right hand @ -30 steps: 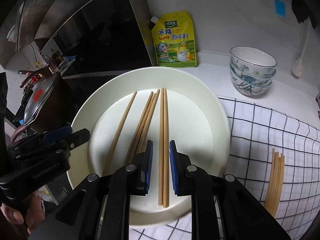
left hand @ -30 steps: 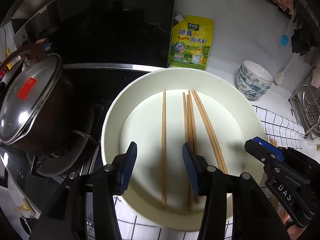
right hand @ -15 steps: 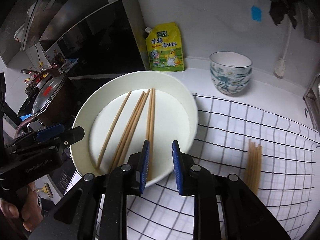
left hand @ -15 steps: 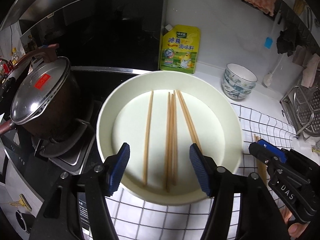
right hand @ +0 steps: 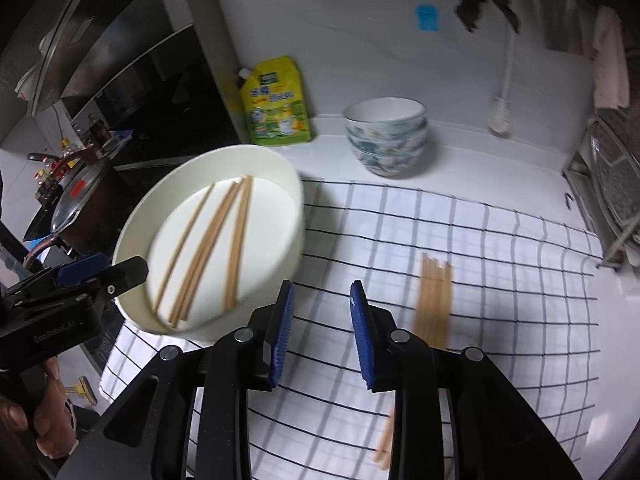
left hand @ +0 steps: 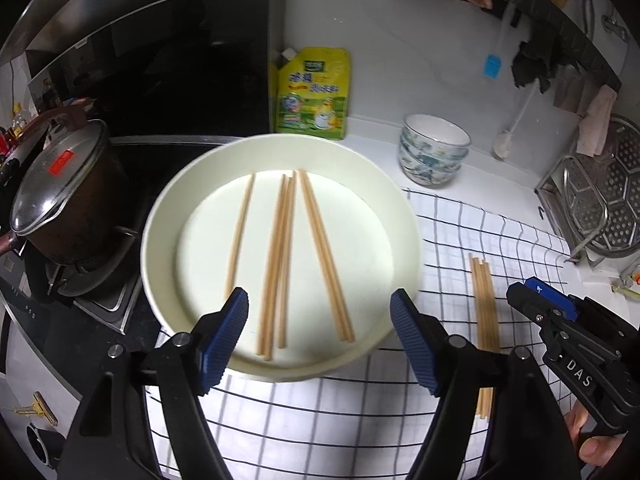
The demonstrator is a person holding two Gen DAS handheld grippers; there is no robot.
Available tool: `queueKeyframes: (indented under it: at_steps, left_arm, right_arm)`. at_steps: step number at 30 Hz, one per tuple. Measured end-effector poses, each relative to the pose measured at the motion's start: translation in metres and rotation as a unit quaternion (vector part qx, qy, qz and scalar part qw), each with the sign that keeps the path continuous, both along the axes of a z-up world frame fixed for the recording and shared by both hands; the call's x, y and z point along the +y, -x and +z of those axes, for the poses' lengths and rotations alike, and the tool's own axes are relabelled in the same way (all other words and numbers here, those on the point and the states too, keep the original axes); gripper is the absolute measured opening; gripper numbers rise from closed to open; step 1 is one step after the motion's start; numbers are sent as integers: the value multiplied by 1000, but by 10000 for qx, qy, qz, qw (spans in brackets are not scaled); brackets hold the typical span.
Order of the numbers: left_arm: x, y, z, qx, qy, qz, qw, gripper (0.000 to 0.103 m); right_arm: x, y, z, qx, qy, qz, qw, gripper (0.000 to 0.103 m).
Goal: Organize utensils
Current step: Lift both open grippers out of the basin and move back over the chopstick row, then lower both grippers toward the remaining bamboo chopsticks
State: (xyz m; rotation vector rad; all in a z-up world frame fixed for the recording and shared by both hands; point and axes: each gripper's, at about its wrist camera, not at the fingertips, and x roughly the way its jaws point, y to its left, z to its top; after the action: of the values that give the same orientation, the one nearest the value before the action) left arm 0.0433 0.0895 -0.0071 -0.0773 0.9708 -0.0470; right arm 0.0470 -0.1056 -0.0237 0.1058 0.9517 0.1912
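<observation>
A round white dish (left hand: 168,216) (right hand: 132,236) holds several wooden chopsticks (left hand: 280,256) (right hand: 208,248). A bundle of chopsticks (left hand: 485,300) (right hand: 434,300) lies on the checked cloth (left hand: 460,232) (right hand: 500,260) to the right of the dish. My left gripper (left hand: 319,334) is open and empty, hovering over the dish's near rim. My right gripper (right hand: 320,334) is open and empty, above the cloth between the dish and the bundle.
A lidded dark pot (left hand: 60,188) sits on the stove at left. A yellow seasoning pouch (left hand: 312,94) leans on the back wall. Stacked patterned bowls (left hand: 434,152) (right hand: 386,136) stand behind the cloth. A metal drying rack (left hand: 604,196) is at far right.
Both grippers have pulled back and up from the dish. The left jaws opened wider. The right gripper swung right over the cloth and its jaws opened a little more.
</observation>
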Motion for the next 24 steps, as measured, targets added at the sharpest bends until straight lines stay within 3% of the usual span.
queueKeyframes:
  at_steps: [13,24]
  left_arm:
    - [-56,9,-19,148,-35,-439,9989,73]
    - [-101,18,-39,238,-12,-881,9958,78]
  right_arm:
    - [-60,26,-26,301,175,-482,9982,33]
    - [-89,46,-77,752,409,-770,9933,37]
